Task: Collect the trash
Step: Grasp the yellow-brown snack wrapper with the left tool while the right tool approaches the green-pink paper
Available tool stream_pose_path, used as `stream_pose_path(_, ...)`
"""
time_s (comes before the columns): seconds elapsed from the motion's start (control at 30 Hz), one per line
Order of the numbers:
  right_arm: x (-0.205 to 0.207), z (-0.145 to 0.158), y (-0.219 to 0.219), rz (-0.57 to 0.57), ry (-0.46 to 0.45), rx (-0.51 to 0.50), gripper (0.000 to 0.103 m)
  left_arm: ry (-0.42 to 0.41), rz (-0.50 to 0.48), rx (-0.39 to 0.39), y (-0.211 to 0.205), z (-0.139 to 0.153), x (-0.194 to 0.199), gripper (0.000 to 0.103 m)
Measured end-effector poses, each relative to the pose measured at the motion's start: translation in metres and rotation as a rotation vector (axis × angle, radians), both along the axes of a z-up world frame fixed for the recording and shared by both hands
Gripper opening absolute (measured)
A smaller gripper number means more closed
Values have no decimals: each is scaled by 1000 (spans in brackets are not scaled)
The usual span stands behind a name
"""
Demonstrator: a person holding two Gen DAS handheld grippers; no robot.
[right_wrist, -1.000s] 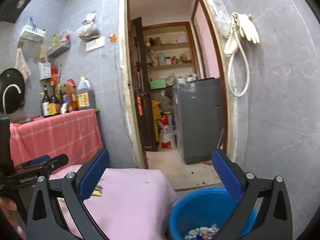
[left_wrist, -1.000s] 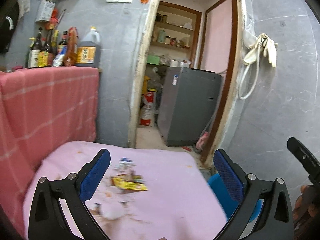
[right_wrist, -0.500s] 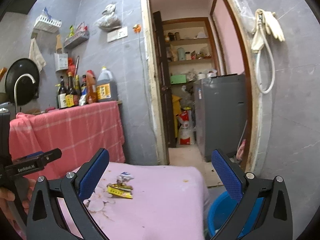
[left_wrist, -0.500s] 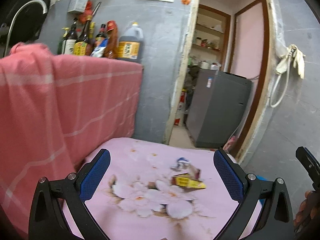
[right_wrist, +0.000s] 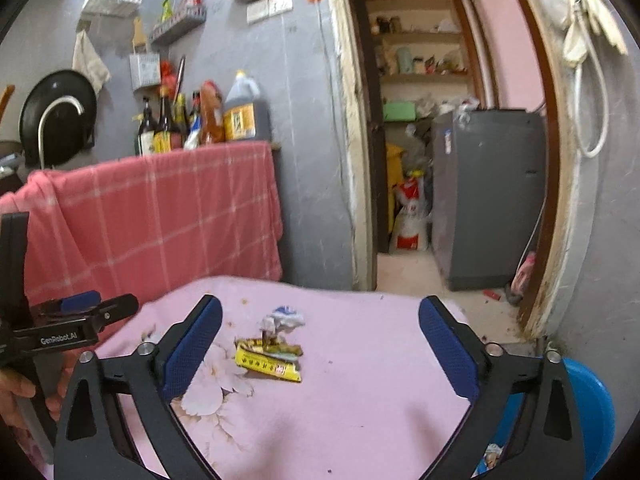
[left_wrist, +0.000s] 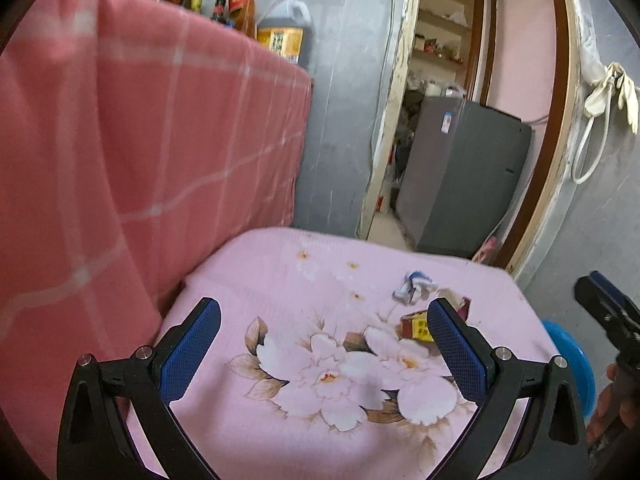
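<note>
A yellow wrapper (right_wrist: pixel 267 363) and a crumpled white-and-blue scrap (right_wrist: pixel 282 318) lie on the pink flowered cloth (right_wrist: pixel 360 392). In the left wrist view the wrapper (left_wrist: pixel 416 326) sits just behind my right-hand finger and the scrap (left_wrist: pixel 412 286) lies beyond it. My left gripper (left_wrist: pixel 326 350) is open and empty above the cloth. My right gripper (right_wrist: pixel 320 350) is open and empty, with the trash a little ahead between its fingers. A blue bucket (right_wrist: pixel 592 408) stands at the cloth's right edge, with some wrappers inside.
A red checked cloth (right_wrist: pixel 152 216) hangs over the counter to the left, with bottles (right_wrist: pixel 200 120) on top. An open doorway (right_wrist: pixel 440 160) ahead shows a grey appliance (right_wrist: pixel 488 196). A grey wall with hanging gloves (right_wrist: pixel 588 12) is on the right.
Both grippers have swung left, away from the bucket and over the cloth. The trash now lies centred ahead of the right gripper. Both stay open.
</note>
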State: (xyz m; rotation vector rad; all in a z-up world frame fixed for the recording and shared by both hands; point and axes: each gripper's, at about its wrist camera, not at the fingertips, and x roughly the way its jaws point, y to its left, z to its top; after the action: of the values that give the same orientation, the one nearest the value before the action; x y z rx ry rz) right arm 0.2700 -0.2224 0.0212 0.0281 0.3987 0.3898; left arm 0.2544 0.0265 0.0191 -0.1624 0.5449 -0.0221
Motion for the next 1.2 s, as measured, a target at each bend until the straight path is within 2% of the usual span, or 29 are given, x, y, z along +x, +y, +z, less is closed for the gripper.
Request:
stream_pose_path(0.2,33,-22,20,73,124,-33,71,47,-5,-5,3,-16,10,100)
stream_pose_path(0.3,47,-31,32,105,175,-47,65,72,3,2,4,-22,15,100)
stream_pose_path(0.47,68,-42,50,174,262,-58,46,98,10,-1,7,-28,21,100)
stream_pose_path(0.53,73,-46,56,190,292,-71,29,104,7,-1,6,-29,23,100)
stream_pose_path(0.6,75,-50,57,195,314,-77,15,109,0,-2,5,-30,24,100)
stream_pose_path(0.63,75,-51,56,202,324,-71,11,111,-3,-2,4,-30,25,100)
stream_pose_path(0.73,75,-53,51,201,348,-64,6,115,-24,-2,-1,-31,26,100)
stream_pose_path(1.03,58,-54,27,155,337,-134,5,151,-109,-40,-25,-32,31,100)
stream_pose_path(1.2,52,-57,1,122,354,-122,5,172,-144,-77,-41,-32,42,100)
